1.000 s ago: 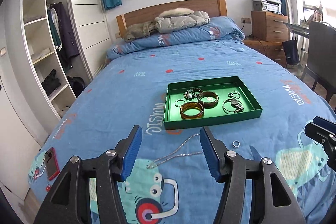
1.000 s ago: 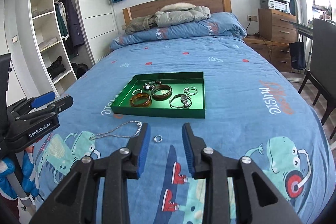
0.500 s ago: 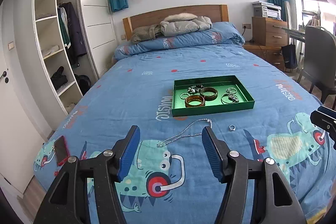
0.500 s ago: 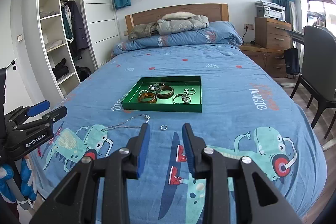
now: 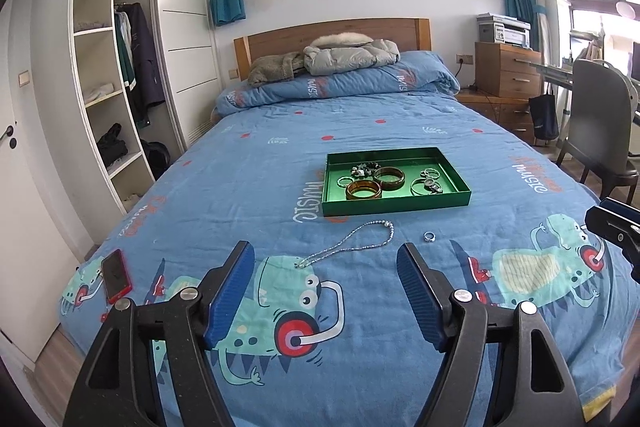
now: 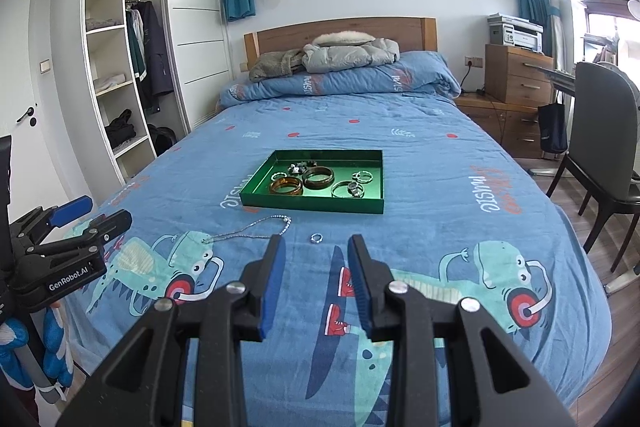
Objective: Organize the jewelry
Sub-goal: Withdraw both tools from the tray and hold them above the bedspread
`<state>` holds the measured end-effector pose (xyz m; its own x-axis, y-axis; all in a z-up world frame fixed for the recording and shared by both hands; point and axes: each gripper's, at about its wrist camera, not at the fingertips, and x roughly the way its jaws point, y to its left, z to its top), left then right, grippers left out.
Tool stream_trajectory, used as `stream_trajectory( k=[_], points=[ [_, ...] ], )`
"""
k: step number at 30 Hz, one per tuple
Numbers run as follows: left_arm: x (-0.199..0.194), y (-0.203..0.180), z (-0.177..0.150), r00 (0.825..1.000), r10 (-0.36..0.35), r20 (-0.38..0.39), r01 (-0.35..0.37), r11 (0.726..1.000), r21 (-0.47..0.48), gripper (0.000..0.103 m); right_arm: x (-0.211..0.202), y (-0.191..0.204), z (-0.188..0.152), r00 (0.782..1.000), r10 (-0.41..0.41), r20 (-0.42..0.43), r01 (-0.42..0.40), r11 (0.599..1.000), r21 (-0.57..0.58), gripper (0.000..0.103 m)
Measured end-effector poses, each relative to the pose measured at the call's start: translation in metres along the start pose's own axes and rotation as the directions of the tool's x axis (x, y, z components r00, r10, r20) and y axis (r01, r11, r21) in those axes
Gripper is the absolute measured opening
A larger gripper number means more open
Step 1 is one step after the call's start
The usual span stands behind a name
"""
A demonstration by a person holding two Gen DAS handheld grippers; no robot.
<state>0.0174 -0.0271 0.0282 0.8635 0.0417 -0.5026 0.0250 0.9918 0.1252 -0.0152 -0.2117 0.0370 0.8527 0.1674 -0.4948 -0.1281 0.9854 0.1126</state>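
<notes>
A green tray [image 5: 394,205] [image 6: 312,204] lies mid-bed holding bangles [image 5: 364,189] [image 6: 318,177], rings and a beaded piece. A silver chain necklace [image 5: 352,245] [image 6: 250,231] and a small silver ring [image 5: 429,236] [image 6: 316,237] lie on the blue bedspread in front of the tray. My left gripper [image 5: 326,267] is wide open and empty, held back above the bed's foot, short of the necklace. My right gripper [image 6: 316,259] is open and empty, just short of the ring. The left gripper also shows at the left of the right wrist view [image 6: 76,223].
A red phone [image 5: 116,275] lies at the bed's left front corner. Folded quilt and jackets [image 5: 348,57] sit at the headboard. Open wardrobe shelves [image 5: 108,95] stand left; a wooden dresser [image 5: 506,71] and a grey chair [image 6: 604,139] stand right.
Both grippers have pulled back from the tray toward the foot of the bed and risen; the tray, necklace and ring look smaller and farther. Both stayed open and empty.
</notes>
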Motion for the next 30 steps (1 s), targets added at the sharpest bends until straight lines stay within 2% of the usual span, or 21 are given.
stream_trajectory(
  k=[2,7,15,30],
  points=[
    [-0.003,0.001,-0.001,1.0,-0.003,0.004,0.003,1.0,-0.005,0.074,-0.001,0.0,-0.002,1.0,-0.004,0.002,0.004,1.0,0.006,0.039],
    [-0.007,0.004,-0.005,1.0,-0.006,0.008,0.006,1.0,-0.017,0.075,-0.001,0.002,-0.007,1.0,-0.003,0.014,0.002,1.0,0.022,0.045],
    [-0.004,0.015,-0.008,1.0,-0.01,0.027,0.011,0.999,-0.042,0.075,0.008,0.008,-0.01,1.0,0.019,0.02,-0.02,0.999,0.028,0.045],
    [0.012,0.027,-0.012,1.0,-0.011,-0.014,0.01,0.999,-0.051,0.075,0.036,0.023,-0.014,0.999,0.02,-0.027,-0.02,1.0,0.008,0.046]
  ],
)
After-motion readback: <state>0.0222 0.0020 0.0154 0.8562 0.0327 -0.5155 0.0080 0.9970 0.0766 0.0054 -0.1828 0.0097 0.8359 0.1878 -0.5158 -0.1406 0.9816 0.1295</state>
